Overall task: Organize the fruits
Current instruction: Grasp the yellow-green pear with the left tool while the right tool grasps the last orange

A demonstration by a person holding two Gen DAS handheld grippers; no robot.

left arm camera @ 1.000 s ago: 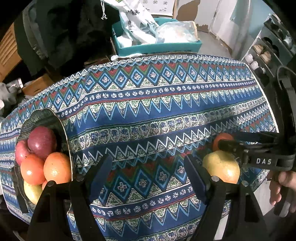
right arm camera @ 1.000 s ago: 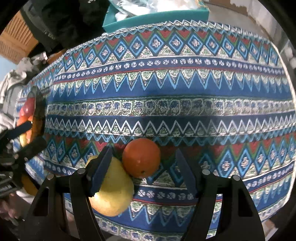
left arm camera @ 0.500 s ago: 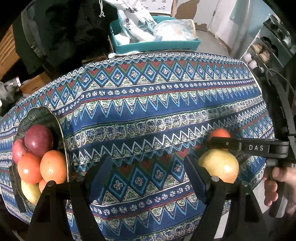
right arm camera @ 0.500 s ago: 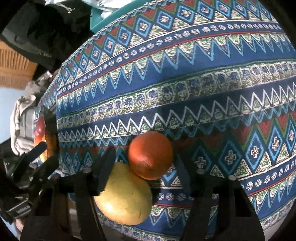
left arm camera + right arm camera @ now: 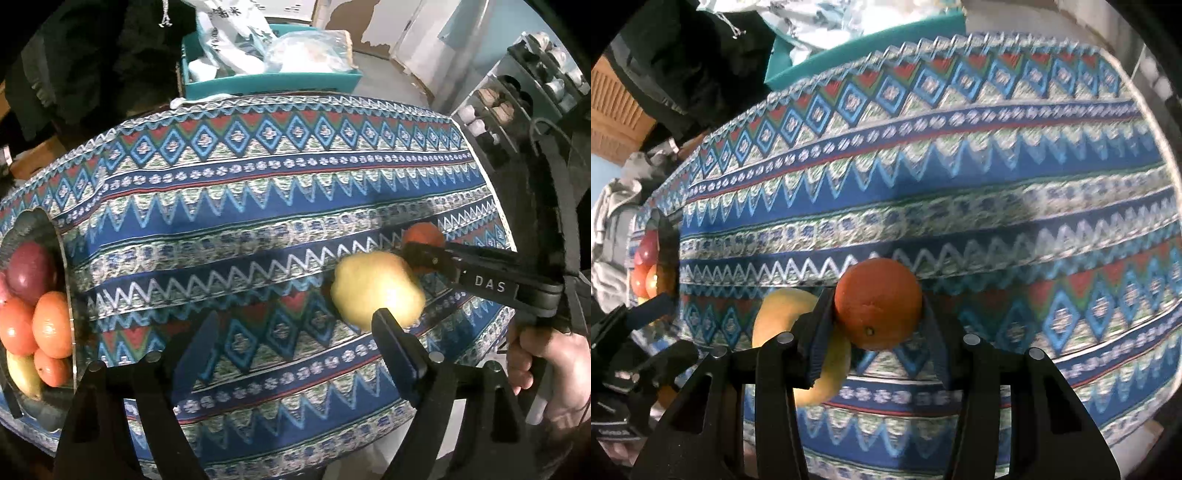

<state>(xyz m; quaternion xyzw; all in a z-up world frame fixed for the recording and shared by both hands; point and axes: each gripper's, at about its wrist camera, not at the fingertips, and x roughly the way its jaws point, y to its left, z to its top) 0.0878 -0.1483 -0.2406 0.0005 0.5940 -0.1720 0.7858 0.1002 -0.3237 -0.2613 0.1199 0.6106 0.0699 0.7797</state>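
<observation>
My right gripper [image 5: 877, 325] is clamped on an orange [image 5: 878, 303]: both pads press its sides, one on the left, one on the right, w/ the fruit bulging out past the fingertips. Jaws just closed in on it. Just left of and partly behind the left finger sits a yellow apple [image 5: 783, 314], touching the orange or very nearly; can't tell which. Both are near the front edge of a table covered by a patterned blue, red & white cloth [image 5: 923, 184].

My left gripper [image 5: 291, 332] has its fingers apart, nothing between them, only cloth beneath; the jaws have just been opening wider. The right fingertip overlaps the lower edge of the yellow apple [image 5: 376, 291] in the left wrist view, but whether it touches I can't tell. Beyond the apple, the right gripper's black finger, lettered DAS, crosses in from the right, w/ the orange [image 5: 423, 232] peeking out behind it. A hand [image 5: 546, 365] holds that gripper's handle at far right.

Far left, at the table edge, a dark bowl [image 5: 37, 221] holds fruit: a dark red apple, several oranges, a yellow piece at the bottom. Past the table's far edge, a teal bin [image 5: 273, 83] w/ plastic bags.
</observation>
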